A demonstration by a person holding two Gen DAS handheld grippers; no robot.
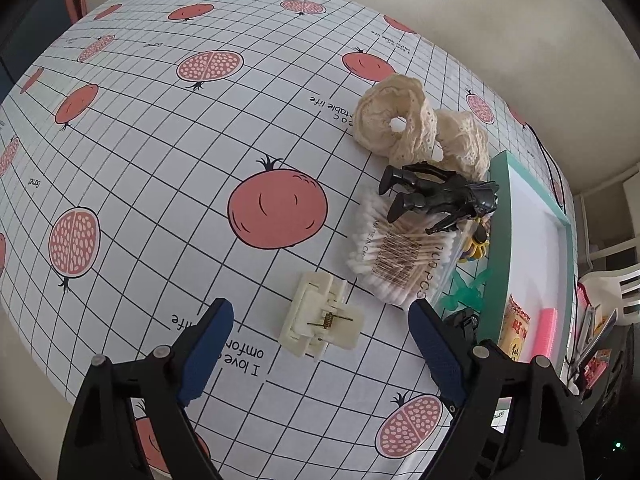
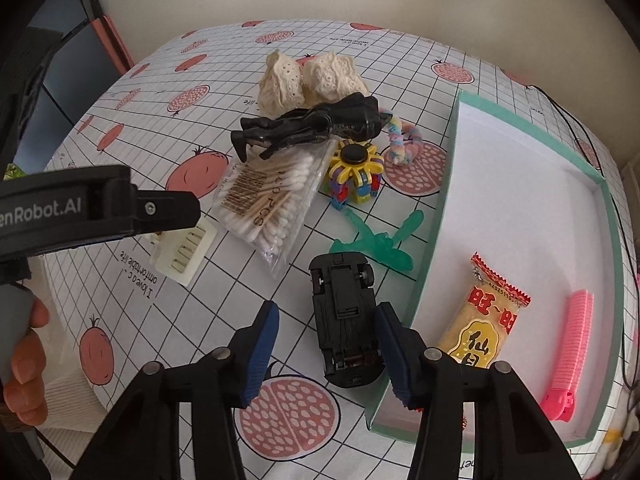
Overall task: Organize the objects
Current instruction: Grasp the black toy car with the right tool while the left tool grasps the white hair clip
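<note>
My left gripper [image 1: 320,312] is open over the tablecloth, and a cream hair clip [image 1: 322,322] lies between its blue fingertips. In the right wrist view the same clip [image 2: 184,254] lies partly under the left gripper's body. My right gripper [image 2: 328,316] is open around an upturned black toy car [image 2: 346,318]. Beyond lie a bag of cotton swabs [image 2: 266,196], a black figure [image 2: 312,124], a colourful spinner toy [image 2: 354,172], a green plastic toy [image 2: 376,242], a pastel hair tie [image 2: 404,140] and cream lace scrunchies [image 2: 312,78].
A teal-rimmed box lid [image 2: 436,216] at the right holds a snack packet [image 2: 486,328] and a pink hair clip [image 2: 570,356]. A hand [image 2: 24,368] grips the left tool at the left edge. The pomegranate-print cloth [image 1: 160,160] stretches away to the left.
</note>
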